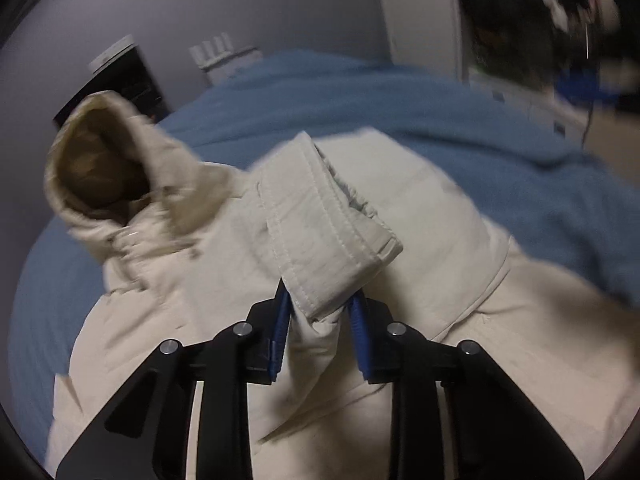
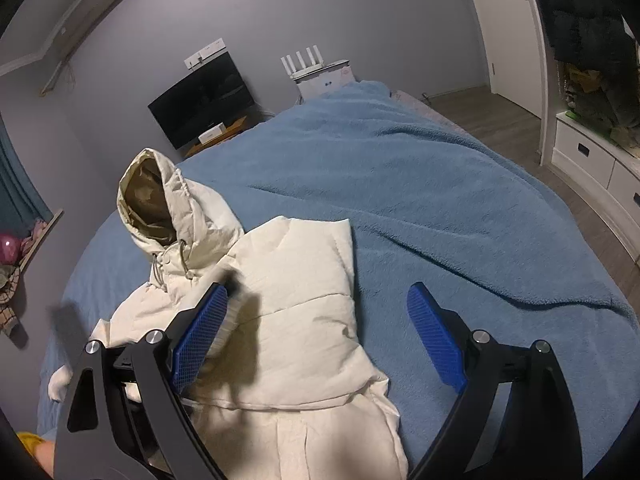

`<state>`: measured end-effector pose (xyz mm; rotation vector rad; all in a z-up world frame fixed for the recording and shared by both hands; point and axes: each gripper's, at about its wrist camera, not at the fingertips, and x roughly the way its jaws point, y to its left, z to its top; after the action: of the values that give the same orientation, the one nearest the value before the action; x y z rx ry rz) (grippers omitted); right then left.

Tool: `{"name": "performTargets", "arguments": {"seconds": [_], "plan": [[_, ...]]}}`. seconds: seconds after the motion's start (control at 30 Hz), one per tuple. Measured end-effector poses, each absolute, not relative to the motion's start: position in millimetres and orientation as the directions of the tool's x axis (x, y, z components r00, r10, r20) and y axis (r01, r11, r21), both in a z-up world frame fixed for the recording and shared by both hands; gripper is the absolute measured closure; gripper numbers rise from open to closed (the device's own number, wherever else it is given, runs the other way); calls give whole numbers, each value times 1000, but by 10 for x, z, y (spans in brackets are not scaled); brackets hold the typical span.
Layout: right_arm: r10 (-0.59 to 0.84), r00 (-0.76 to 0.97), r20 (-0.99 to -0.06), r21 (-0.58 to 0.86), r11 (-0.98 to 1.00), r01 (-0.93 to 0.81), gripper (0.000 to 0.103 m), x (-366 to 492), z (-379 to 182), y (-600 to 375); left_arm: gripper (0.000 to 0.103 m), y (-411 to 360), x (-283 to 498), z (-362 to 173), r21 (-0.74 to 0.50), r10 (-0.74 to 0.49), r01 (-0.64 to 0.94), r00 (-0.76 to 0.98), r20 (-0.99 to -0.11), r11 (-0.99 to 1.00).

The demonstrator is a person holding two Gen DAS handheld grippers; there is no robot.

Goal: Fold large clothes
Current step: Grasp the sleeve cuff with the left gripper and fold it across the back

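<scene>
Left wrist view: left gripper [image 1: 320, 304] is narrow, its blue pads [image 1: 281, 322] clamped on the cuff end of a sleeve [image 1: 320, 224]. The sleeve belongs to a cream hooded jacket [image 1: 420, 240] and runs straight up and away from the fingertips, lying over the jacket's body. The hood [image 1: 104, 168] sits upper left, its tan lining facing the camera. The jacket fills the lower half of the view, under and on both sides of the fingers. It lies on a blue blanket [image 1: 400, 96] covering the bed. Picture is motion-blurred, background detail unclear.

Right wrist view: right gripper [image 2: 316, 336] is wide apart, nothing between the pads. The jacket [image 2: 304, 280] lies on the blanket [image 2: 460, 184], left of centre, one side already folded in with a straight edge on its right. The left pad [image 2: 200, 336] hangs over the jacket body; contact can't be judged. The right pad [image 2: 436, 340] is over bare blanket, clear of the jacket. The hood [image 2: 160, 200] stands propped up beyond the left finger, drawcords hanging below it. Jacket hem runs down between the fingers to the bottom edge. A dark screen [image 2: 204, 104] and a white router [image 2: 312, 64] stand against the far wall.
</scene>
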<state>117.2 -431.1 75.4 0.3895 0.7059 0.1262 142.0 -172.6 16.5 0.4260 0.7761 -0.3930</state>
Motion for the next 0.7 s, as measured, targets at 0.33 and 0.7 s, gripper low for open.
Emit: {"name": "performTargets", "arguments": {"seconds": [0.33,0.7], "plan": [[242,731,-638,308,950,-47,16,1188,671,-3895,80,53,1295,738,-20,-165,220,664,-730,975],[238,650,-721,176,971,-161,16,1260,184,-3347,68,939,1419,-374,-206,-161,-58,432,-887,977]]}}
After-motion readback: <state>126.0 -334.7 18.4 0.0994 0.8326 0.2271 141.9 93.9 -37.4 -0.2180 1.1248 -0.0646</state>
